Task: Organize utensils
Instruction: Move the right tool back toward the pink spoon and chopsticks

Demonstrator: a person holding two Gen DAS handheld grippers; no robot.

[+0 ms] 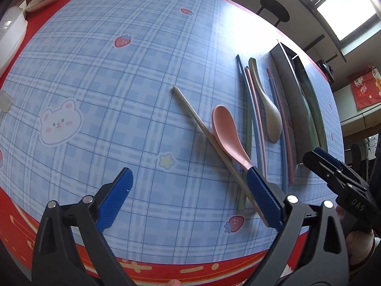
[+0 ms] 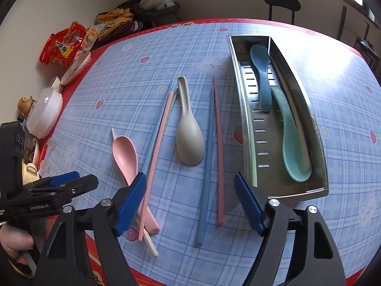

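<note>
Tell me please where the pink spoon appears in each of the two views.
Left wrist view: pink spoon lies right of centre, its handle running down toward the lower right.
Right wrist view: pink spoon lies lower left, bowl up.
Shared landmark: the cream spoon, lying farther toward the metal tray.

red snack bag (image 2: 63, 45), white lidded container (image 2: 45, 113), black stool (image 2: 281, 2), checked tablecloth (image 1: 107, 76)

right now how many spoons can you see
4: pink spoon and beige spoon on the tablecloth, blue spoon and green spoon in the steel tray. Others may be hidden.
</note>
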